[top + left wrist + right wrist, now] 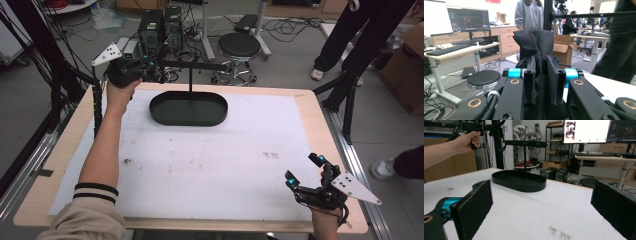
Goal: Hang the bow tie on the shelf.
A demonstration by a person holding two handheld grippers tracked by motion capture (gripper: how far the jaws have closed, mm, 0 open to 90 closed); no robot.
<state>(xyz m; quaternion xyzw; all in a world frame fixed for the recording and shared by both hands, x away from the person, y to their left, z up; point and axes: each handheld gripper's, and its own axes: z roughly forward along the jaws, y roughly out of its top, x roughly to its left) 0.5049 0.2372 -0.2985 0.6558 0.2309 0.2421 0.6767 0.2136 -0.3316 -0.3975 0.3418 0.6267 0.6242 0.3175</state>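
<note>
- While the left gripper [150, 64] is hovering at the rack's [192, 65] left end, above the tray [189, 108], its jaws are pinching a black cloth [534, 41] tight, probably to hang it on the bar.
- Right gripper [305, 167] is idling well apart from the tray, near the table's [310, 107] front right corner, jaws gaping wide and holding nothing; likely it is keeping out of the way.
- Left gripper view is showing the cloth fold rising between the pads [529, 80]; from the high view the cloth is hard to make out.
- Right gripper view is showing the bar [526, 143] on its post over the tray [519, 181], and the left hand [467, 141] beside it.
</note>
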